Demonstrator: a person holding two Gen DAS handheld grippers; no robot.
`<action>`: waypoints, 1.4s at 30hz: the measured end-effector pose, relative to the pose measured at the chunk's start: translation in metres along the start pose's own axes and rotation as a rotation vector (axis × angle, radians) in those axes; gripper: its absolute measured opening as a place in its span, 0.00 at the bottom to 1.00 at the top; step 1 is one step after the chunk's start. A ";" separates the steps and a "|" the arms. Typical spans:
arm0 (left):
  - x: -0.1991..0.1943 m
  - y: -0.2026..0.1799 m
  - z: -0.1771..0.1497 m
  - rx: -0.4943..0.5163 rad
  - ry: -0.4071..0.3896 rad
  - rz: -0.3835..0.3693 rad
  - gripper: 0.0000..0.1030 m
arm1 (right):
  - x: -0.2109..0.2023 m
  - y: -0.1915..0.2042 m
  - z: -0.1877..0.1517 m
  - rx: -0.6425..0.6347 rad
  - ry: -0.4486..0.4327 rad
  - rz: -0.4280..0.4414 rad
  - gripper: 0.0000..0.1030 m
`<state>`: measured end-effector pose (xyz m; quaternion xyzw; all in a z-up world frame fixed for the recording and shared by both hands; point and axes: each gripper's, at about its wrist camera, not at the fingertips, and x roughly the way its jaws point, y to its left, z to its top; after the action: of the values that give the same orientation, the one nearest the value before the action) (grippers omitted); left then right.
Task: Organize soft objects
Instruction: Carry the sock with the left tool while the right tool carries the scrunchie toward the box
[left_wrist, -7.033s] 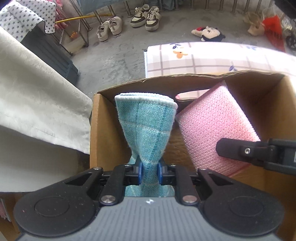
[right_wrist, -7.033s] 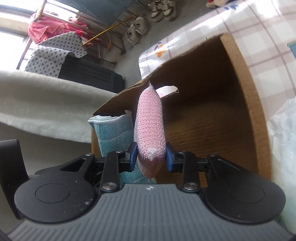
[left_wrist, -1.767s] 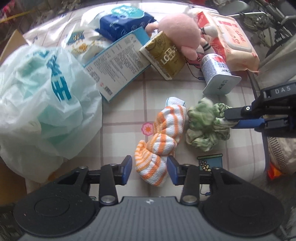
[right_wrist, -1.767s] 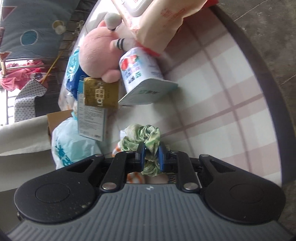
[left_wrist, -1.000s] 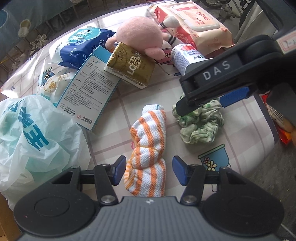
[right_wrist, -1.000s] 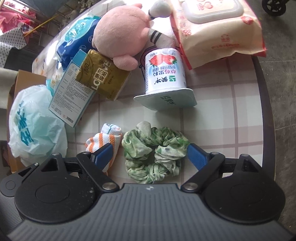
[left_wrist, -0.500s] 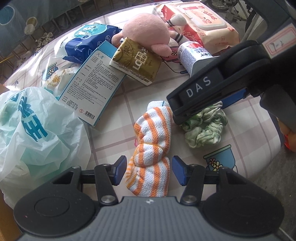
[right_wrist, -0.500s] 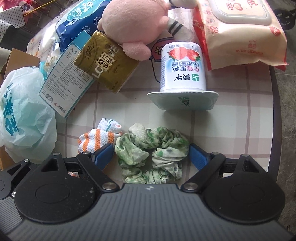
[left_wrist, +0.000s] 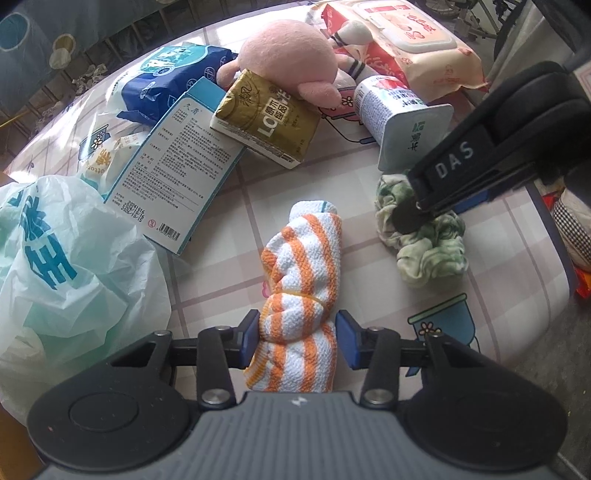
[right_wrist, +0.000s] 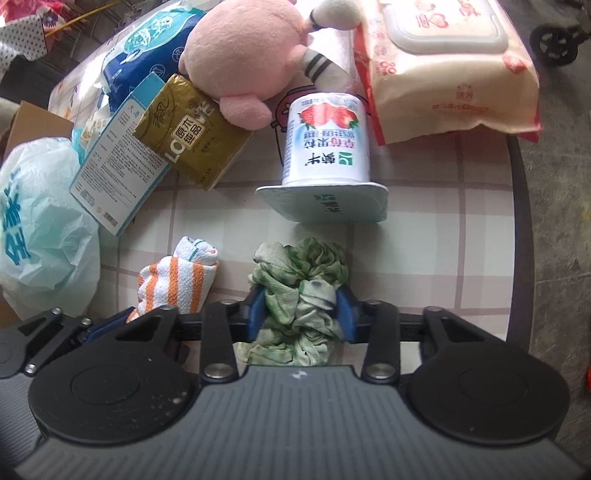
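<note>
1. Seen only from the left wrist: the whole length of the striped sock (left_wrist: 301, 295), and the side of the right tongs (left_wrist: 413, 218) dipping into the green scrunchie (left_wrist: 424, 236).
2. Seen only from the right wrist: the strawberry picture on the yogurt cup (right_wrist: 327, 147), a corner of a cardboard box (right_wrist: 33, 118) at the far left, and grey floor past the worktop (right_wrist: 461, 221) edge.
3. Left tongs (left_wrist: 297, 338) closing around the near end of the striped sock, blue pads on both sides, one touching, the other with a tiny gap.
4. Right tongs (right_wrist: 299, 310) closing on the green scrunchie, pads pushing into the cloth and bunching it.
5. Yogurt cup tipped on its side, foil lid facing the scrunchie. Inside hidden.
6. Plastic bag (left_wrist: 55, 266) puffy and crumpled at the left. Cannot tell what is in it.
7. Striped sock lying flat on the worktop, long and thin, running from the left tongs away toward the gold tissue pack (left_wrist: 266, 118).
8. Scrunchie just beside the sock, not touching.
</note>
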<state>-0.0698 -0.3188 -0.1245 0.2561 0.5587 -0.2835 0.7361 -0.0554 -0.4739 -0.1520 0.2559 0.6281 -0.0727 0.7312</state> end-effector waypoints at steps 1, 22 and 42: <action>-0.001 0.001 0.000 -0.008 -0.004 -0.001 0.42 | 0.000 -0.004 0.000 0.020 0.004 0.020 0.31; -0.062 0.031 -0.001 -0.239 -0.110 -0.072 0.39 | -0.045 -0.008 -0.023 0.199 0.018 0.324 0.23; -0.189 0.165 -0.031 -0.450 -0.311 0.100 0.39 | -0.122 0.146 0.020 0.003 -0.017 0.553 0.23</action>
<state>-0.0154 -0.1553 0.0611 0.0670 0.4745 -0.1515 0.8645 0.0007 -0.3841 0.0077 0.4181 0.5280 0.1267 0.7282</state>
